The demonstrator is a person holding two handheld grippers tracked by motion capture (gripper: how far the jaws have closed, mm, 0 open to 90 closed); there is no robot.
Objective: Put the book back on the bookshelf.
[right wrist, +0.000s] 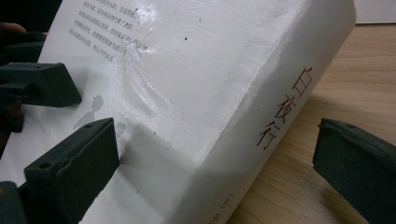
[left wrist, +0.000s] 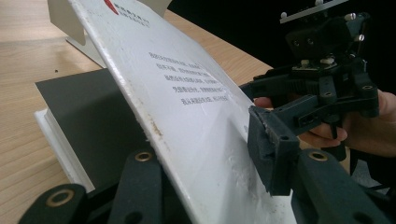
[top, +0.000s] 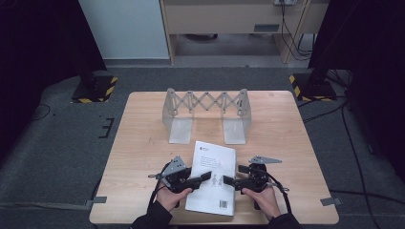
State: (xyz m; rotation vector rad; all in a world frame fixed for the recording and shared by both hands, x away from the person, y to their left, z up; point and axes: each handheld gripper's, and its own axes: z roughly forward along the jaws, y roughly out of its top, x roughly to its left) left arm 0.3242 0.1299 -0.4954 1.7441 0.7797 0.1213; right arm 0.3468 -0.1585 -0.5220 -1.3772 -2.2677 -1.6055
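At table's near edge, book [top: 212,176] lies long axis twelve-to-six; cover pinched by left gripper [top: 206,175] from nine o'clock, right gripper [top: 227,180] held wide open astride spine at three.

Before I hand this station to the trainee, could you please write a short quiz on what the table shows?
1. True or false: the left tongs are shut on the cover of the white book.
2. What stands at the far side of the table? A) a grey folding rack B) a mug C) a laptop
3. Are the right tongs open or shut?

Key
1. True: one jaw is under the lifted cover and the other is on top.
2. A
3. Open: one jaw is over the cover and the other is past the spine, above the tabletop.
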